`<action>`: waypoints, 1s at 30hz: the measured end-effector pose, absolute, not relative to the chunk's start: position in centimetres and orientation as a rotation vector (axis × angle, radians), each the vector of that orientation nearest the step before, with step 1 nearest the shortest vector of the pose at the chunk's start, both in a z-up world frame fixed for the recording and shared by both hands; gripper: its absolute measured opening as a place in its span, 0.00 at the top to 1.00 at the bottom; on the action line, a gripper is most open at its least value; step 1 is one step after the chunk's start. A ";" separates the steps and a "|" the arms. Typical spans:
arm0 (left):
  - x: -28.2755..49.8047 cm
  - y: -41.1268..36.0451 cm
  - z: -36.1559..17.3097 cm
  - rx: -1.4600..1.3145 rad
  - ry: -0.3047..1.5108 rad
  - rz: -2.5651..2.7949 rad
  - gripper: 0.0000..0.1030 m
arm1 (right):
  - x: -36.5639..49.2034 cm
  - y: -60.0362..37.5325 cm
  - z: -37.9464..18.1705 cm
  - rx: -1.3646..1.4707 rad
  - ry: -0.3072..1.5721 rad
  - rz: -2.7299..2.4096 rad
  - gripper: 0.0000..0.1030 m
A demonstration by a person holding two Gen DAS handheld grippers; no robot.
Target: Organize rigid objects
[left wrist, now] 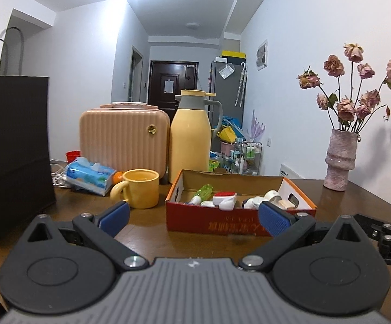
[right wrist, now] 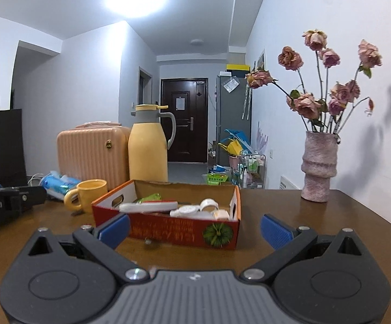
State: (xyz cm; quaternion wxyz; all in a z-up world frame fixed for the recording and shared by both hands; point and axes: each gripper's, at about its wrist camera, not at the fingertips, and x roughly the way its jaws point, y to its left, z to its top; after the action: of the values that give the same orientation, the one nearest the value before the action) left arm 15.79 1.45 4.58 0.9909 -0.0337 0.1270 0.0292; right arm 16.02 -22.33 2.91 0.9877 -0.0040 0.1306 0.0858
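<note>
An open red cardboard box (left wrist: 217,222) (right wrist: 168,233) sits on the brown table and holds several small items: a green bottle (left wrist: 204,190), a red-and-white item (left wrist: 223,195), white bottles (right wrist: 186,210) and a tape roll (right wrist: 209,203). My left gripper (left wrist: 194,217) is open and empty, just in front of the box. My right gripper (right wrist: 195,228) is open and empty, also in front of the box. A yellow mug (left wrist: 141,189) (right wrist: 88,194) stands left of the box.
A yellow thermos jug (left wrist: 191,140) (right wrist: 148,148) and a pink case (left wrist: 123,137) (right wrist: 91,151) stand behind the box. A tissue pack (left wrist: 90,175) and a black paper bag (left wrist: 13,151) are at the left. A pink vase (left wrist: 340,159) (right wrist: 318,167) of dried roses stands at the right.
</note>
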 end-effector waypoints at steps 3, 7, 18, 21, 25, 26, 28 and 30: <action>13.1 1.7 4.2 -0.064 0.248 0.067 0.00 | 13.7 -22.7 2.4 -0.015 0.276 0.163 0.00; 10.5 1.9 3.4 -0.061 0.263 0.070 0.00 | 11.2 -23.3 1.7 -0.001 0.303 0.157 0.00; 6.9 1.4 1.9 -0.022 0.307 0.073 0.00 | 8.4 -23.6 0.5 0.009 0.333 0.176 0.00; 6.7 1.4 1.9 -0.022 0.299 0.074 0.00 | 8.2 -23.6 0.6 0.013 0.331 0.183 0.00; 6.4 1.2 1.8 -0.017 0.304 0.074 0.00 | 8.1 -23.4 0.5 0.010 0.336 0.189 0.00; 6.4 1.2 1.8 -0.016 0.304 0.073 0.00 | 8.1 -23.4 0.5 0.010 0.336 0.189 0.00; 6.3 1.2 1.9 -0.017 0.301 0.073 0.00 | 8.1 -23.4 0.5 0.009 0.335 0.188 0.00; 6.3 1.3 1.9 -0.018 0.300 0.074 0.00 | 8.1 -23.3 0.6 0.007 0.334 0.187 0.00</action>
State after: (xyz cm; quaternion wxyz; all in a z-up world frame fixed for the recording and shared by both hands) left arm 6.26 1.26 1.93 0.9881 -0.0092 0.1493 0.0366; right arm 8.07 -23.34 0.58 0.9817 0.0035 0.1662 0.0931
